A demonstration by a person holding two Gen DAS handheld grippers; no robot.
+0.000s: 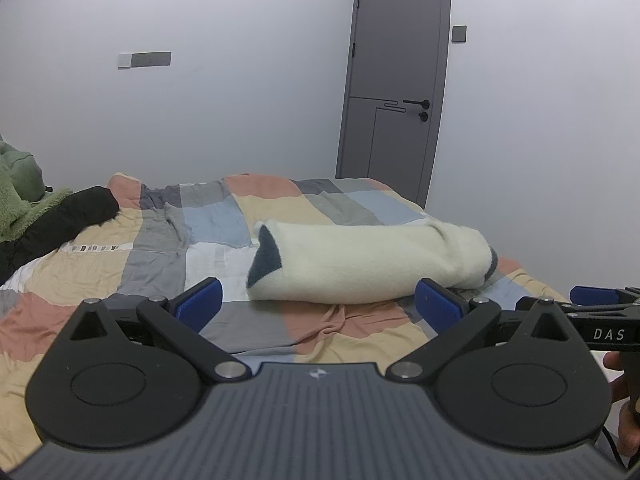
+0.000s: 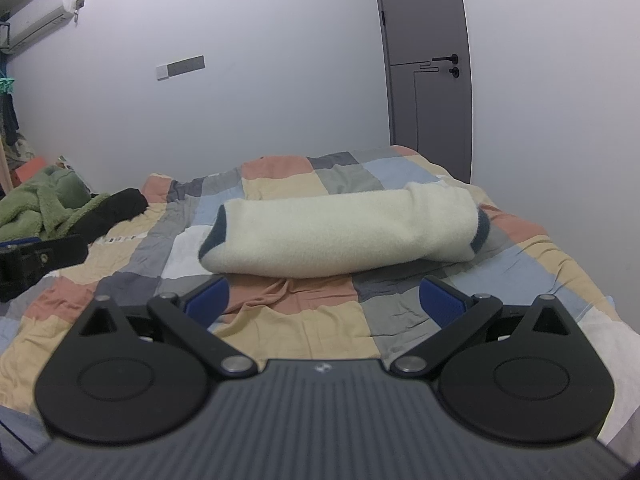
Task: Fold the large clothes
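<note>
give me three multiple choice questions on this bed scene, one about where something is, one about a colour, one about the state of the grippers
1. Where does the cream garment lie?
A. folded on the patchwork bedspread
B. hanging on the door
C. on the floor

2. What colour is the fleece heap at the far left of the bed?
A. red
B. green
C. white

3. How do the left gripper and right gripper stand?
A. both shut on cloth
B. one open, one shut
C. both open, holding nothing

Answers:
1. A, it rests as a folded bundle on the bedspread.
2. B, the fleece is green, beside a black garment.
3. C, each pair of blue pads is spread wide with only bedspread between.
</note>
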